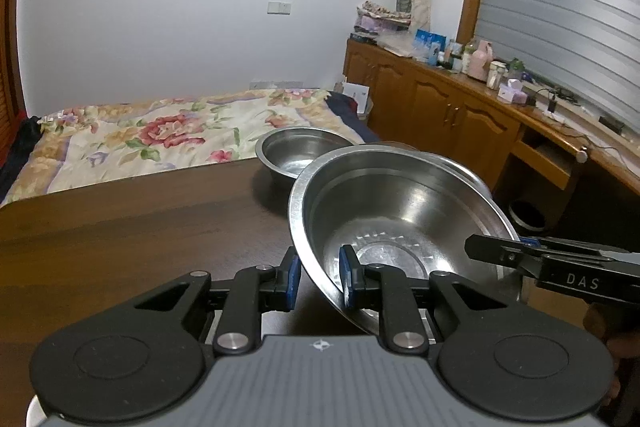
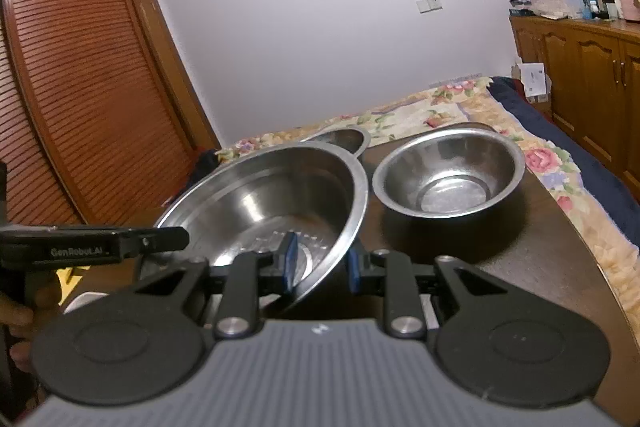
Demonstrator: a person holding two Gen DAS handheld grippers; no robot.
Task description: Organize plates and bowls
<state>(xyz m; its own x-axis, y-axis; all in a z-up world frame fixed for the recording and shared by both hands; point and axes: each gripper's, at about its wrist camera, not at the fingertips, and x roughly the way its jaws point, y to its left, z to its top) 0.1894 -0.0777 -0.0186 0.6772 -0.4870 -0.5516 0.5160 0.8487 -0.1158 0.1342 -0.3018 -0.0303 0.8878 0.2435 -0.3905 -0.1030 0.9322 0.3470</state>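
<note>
left gripper [image 1: 319, 279]: blue pads pinch the near rim of the big steel bowl [image 1: 396, 215], one pad outside and one inside. it also pokes in from the left of the right wrist view [image 2: 176, 238].
right gripper [image 2: 320, 265]: same deal, clamped on the rim on the other side of that bowl, one pad in the basin. shows up at the right edge of the left view [image 1: 476, 247].
big steel bowl: tilted, held up between the two grippers over the dark wooden desk [image 1: 140, 227]. nothing in it that i can see. its near wall hides part of each inner pad.
small steel bowl [image 2: 448, 173]: sits upright on the desk, just beyond the big one, looks empty.
third bowl [image 2: 344, 138]: only a sliver of rim peeks out behind the big bowl, can't tell how it sits.
bed [image 1: 160, 131]: flowery quilt, right past the far desk edge.
cabinets [image 1: 440, 103]: wooden, along the right wall, top cluttered with bottles and boxes too small to make out.
wardrobe [image 2: 80, 87]: louvered doors on the left, cut off by the frame.
</note>
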